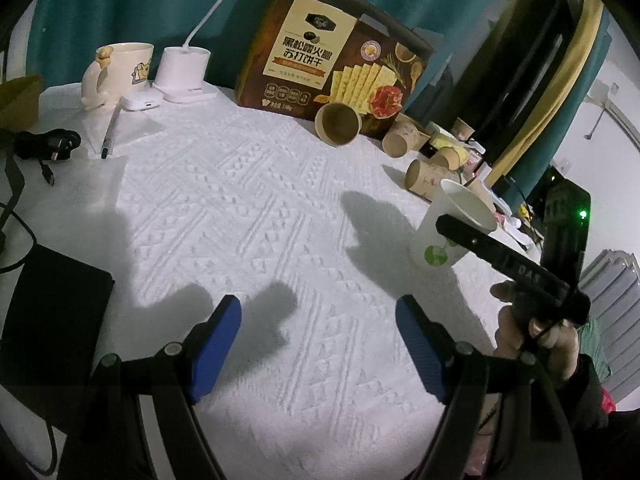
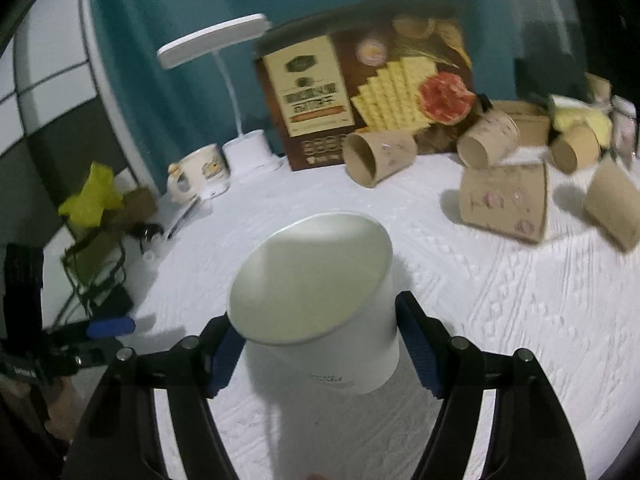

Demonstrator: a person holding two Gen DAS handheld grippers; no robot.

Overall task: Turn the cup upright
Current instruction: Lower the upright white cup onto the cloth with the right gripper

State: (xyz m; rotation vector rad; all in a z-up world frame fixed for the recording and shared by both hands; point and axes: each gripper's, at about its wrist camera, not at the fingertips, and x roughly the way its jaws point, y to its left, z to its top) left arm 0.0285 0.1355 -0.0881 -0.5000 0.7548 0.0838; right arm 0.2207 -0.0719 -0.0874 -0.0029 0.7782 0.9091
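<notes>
A white paper cup (image 2: 320,300) with a green print stands mouth up and a little tilted between the blue pads of my right gripper (image 2: 316,332), which is shut on its sides. In the left wrist view the same cup (image 1: 444,228) is at the right, just over the white cloth, with one black finger (image 1: 492,252) across its side and a hand behind it. Whether its base touches the cloth I cannot tell. My left gripper (image 1: 318,344) hangs open over bare cloth to the cup's left, with nothing between its pads.
Several brown paper cups (image 2: 380,156) lie on their sides along the back right, in front of a brown cracker box (image 1: 332,68). A white desk lamp (image 1: 186,72), a cream mug (image 1: 120,72), a pen (image 1: 110,132) and a black cable (image 1: 48,148) sit at the back left. A black flat object (image 1: 48,320) lies at the near left.
</notes>
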